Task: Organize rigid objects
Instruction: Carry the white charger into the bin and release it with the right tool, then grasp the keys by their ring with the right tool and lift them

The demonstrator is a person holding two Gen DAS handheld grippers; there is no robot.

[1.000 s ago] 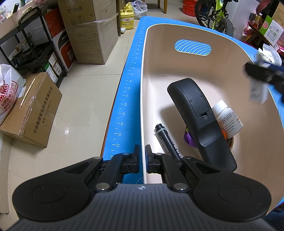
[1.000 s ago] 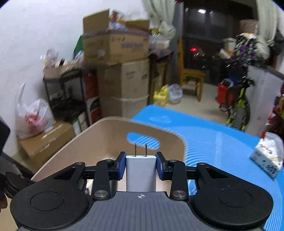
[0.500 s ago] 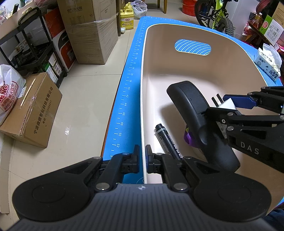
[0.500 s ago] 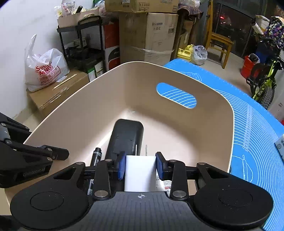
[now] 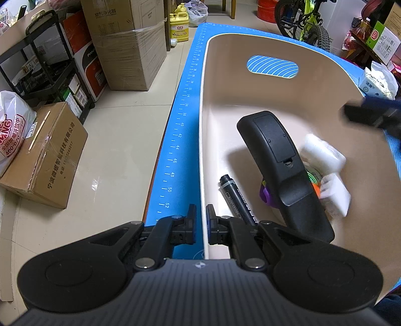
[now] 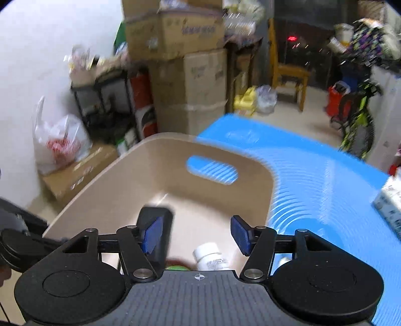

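Note:
A beige bin stands on a blue mat. My left gripper is shut on the bin's near rim. Inside lie a long black device, a black marker, a purple piece, a tape roll and a white bottle. A white charger, blurred, rests by the bottle. My right gripper hovers over the bin, jaws opening with nothing between them. Below it are the bottle and the black device. In the left wrist view the right gripper is a dark blur at the right edge.
A tissue pack lies on the mat right of the bin. On the floor to the left are cardboard boxes, a black shelf and a plastic bag. A bicycle and a chair stand beyond the mat.
My right gripper carried the white charger down into the bin, let go of it, opened and drew back up to the right. The charger now lies in the bin. The left gripper kept still.

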